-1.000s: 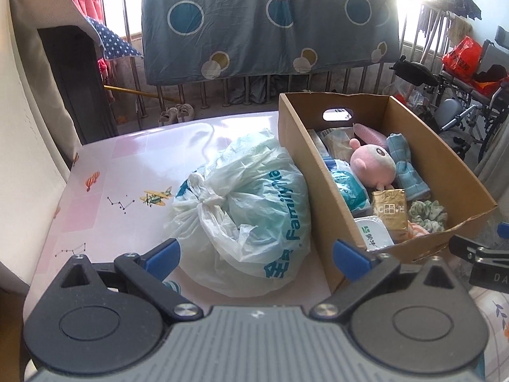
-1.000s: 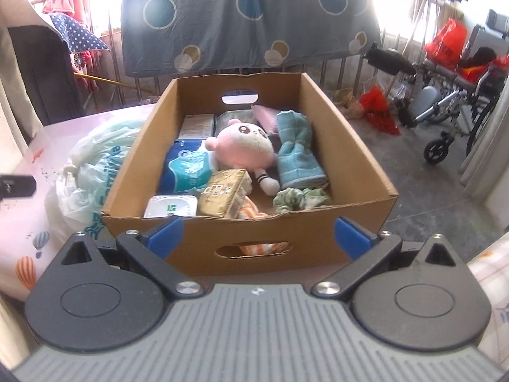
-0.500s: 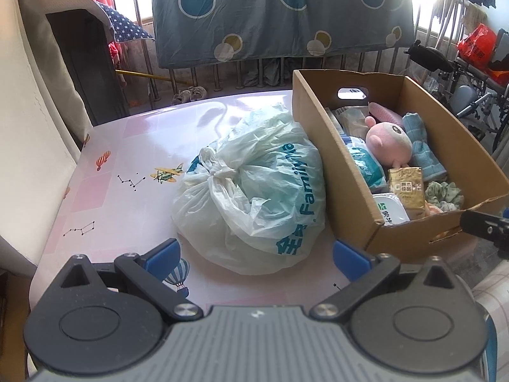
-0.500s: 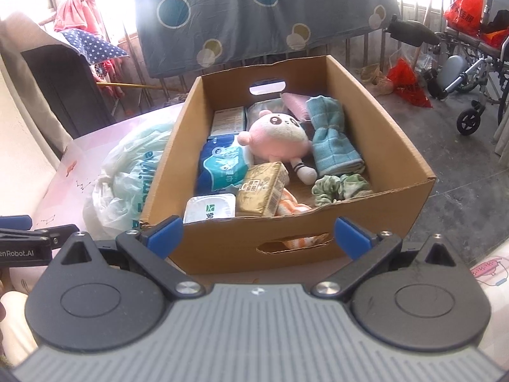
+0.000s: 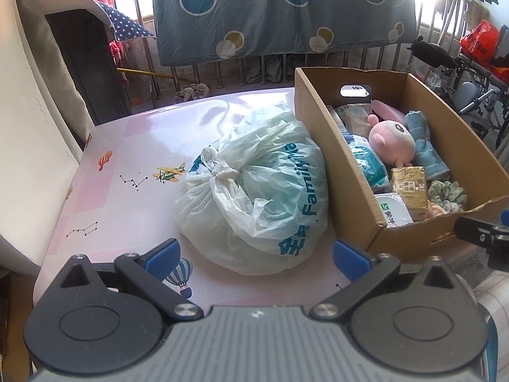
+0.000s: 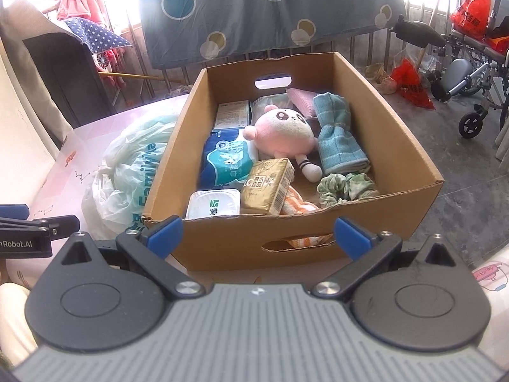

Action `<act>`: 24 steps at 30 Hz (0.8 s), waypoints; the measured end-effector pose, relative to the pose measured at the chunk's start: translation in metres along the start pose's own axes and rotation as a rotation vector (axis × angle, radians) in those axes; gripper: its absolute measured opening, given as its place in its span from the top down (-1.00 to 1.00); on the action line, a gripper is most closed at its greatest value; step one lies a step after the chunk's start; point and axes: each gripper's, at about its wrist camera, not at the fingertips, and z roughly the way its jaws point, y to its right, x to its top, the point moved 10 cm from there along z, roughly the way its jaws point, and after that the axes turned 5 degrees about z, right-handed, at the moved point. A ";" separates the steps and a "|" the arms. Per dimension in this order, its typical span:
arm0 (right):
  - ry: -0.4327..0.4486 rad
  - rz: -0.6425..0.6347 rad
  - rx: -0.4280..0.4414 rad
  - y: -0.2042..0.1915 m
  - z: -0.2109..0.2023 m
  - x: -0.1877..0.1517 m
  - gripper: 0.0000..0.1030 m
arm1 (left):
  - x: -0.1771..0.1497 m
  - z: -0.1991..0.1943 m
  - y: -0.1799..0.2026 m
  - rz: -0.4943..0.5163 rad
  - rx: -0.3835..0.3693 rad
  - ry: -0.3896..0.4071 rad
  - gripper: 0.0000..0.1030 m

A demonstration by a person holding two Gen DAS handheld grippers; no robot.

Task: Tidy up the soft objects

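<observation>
Surface: a glossy pink table (image 5: 133, 165) printed with hot-air balloons, a small aeroplane and star patterns; the cardboard box (image 6: 400, 146), the landmark here, stands at its right end.
Room: behind the box a blue-grey sheet with circles (image 5: 280, 12) hangs over a metal railing (image 5: 241, 70); bright windows lie beyond it. A dark cabinet (image 5: 82, 63) stands far left of the box, and a wheelchair (image 6: 474, 73) and a red bag (image 6: 470, 9) are on the grey floor to its right.
Plastic bag: a knotted white bag with teal lettering (image 5: 264, 191) rests against the box's left wall.
Box contents: a pink plush toy (image 6: 286, 130) lies in the middle; a folded blue towel (image 6: 337, 137) is to its right, a green scrunchie (image 6: 346, 186) in the near right corner, a blue tissue pack (image 6: 227, 159) along the left wall, a gold pack (image 6: 267, 187) and a white tub (image 6: 213, 205) near the front wall, and an orange-striped cloth (image 6: 296, 205) beneath the gold pack, showing through the front handle slot.
Left gripper (image 5: 256, 253): fingers spread wide and empty, raised before the plastic bag, left of the box.
Right gripper (image 6: 257, 234): fingers spread wide and empty, facing the box's front wall.
In the way: the front wall hides the lowest items.
</observation>
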 end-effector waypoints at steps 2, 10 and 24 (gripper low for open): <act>-0.003 -0.004 -0.003 0.000 0.001 0.000 -0.98 | 0.001 0.001 -0.001 -0.002 0.005 0.000 -0.99; -0.021 -0.012 -0.008 -0.002 0.004 -0.003 -0.98 | 0.001 0.002 -0.004 -0.009 0.015 -0.001 -0.99; -0.044 -0.005 -0.004 -0.004 0.001 -0.010 -0.98 | 0.000 0.000 -0.004 -0.008 0.008 0.002 -0.99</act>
